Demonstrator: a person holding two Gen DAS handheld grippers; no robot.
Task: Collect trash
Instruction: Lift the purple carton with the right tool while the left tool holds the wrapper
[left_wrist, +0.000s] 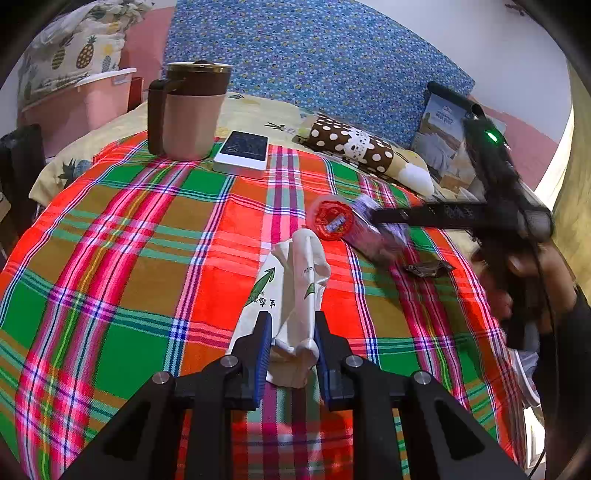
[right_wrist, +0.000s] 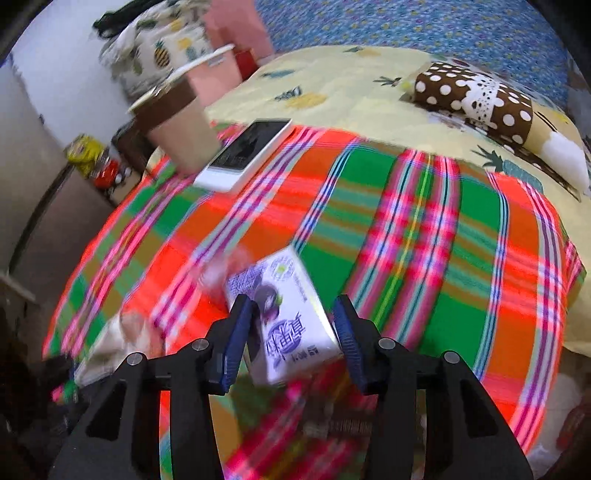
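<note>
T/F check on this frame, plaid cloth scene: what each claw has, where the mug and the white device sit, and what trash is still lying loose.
1. The left claw grips a crumpled white paper bag. True.
2. The right claw has nothing between its fingers. False: a purple-and-white carton sits between them; the frame is too blurred to tell whether the pads press it.
3. The pink mug lies tipped over. False: it stands upright with its lid on.
4. A white flat device lies beside the mug on the plaid cloth. True.
5. A small dark wrapper lies loose on the cloth. True.
</note>
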